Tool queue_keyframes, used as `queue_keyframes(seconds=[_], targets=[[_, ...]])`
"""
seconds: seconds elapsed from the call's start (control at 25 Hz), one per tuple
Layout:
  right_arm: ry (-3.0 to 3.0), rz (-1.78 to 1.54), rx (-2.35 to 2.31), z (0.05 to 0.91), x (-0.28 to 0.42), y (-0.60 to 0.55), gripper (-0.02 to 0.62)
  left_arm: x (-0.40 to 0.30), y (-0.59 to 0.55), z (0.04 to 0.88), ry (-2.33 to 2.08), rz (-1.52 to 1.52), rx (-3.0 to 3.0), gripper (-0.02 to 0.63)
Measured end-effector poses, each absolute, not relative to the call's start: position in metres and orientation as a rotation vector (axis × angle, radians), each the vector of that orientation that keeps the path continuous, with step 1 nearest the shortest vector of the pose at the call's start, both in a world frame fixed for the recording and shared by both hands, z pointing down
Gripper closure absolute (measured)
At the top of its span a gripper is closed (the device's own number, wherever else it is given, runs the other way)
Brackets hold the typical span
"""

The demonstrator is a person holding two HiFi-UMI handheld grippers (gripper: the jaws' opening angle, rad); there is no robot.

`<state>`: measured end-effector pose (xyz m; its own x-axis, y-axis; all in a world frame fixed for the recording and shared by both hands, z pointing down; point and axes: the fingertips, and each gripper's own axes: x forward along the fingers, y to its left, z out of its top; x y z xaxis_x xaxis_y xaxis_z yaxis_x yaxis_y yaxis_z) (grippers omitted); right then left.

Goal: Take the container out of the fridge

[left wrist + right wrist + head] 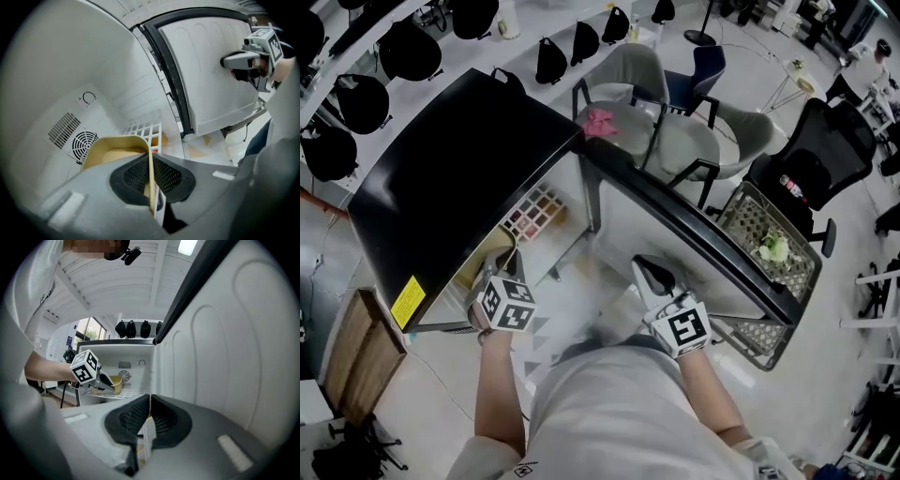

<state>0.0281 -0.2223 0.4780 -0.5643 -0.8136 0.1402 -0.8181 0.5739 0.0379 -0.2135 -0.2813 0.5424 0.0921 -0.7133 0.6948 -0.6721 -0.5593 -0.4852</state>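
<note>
- Fridge (459,169): glossy black outer shell, white inner walls.
- Door (675,234): white inner liner, black rim.
- Sticker (409,302): yellow, on the fridge's black edge.
- Container (115,150): plain pale yellow-tan.
- Wire shelf (145,133): white, open square grid.
- Fan grille (84,143): white, with dark ring-and-spoke slots.
- Left claw (151,176): grey shell, black cross-hatched pads.
- Marker cube (508,305): white with black square markers.
- Right claw (149,416): the same grey and black.
- Squared panel (534,213): small pink, yellow and orange squares.
- Cloth (600,120): pink.
- Chair (637,70): grey.
- Bags (411,52): black.
- Floor (201,149): pale, with tan and grey triangles.
- Board (361,347): brown wood.
</note>
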Motion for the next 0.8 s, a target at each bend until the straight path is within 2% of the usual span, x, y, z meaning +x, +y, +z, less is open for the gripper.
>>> queue_keyframes(seconds=[0.48, 0.8], targets=[[-2.778, 0.043, 1.188, 0.473, 0.019, -0.215, 0.583, -0.168, -0.234, 0.479, 1.635, -0.945, -2.566, 0.591], [-2.843, 0.027, 0.98, 0.473, -0.011, -0.208, 0.583, -0.146, -0.184, 0.472, 1.649, -0.752, -2.659, 0.591]])
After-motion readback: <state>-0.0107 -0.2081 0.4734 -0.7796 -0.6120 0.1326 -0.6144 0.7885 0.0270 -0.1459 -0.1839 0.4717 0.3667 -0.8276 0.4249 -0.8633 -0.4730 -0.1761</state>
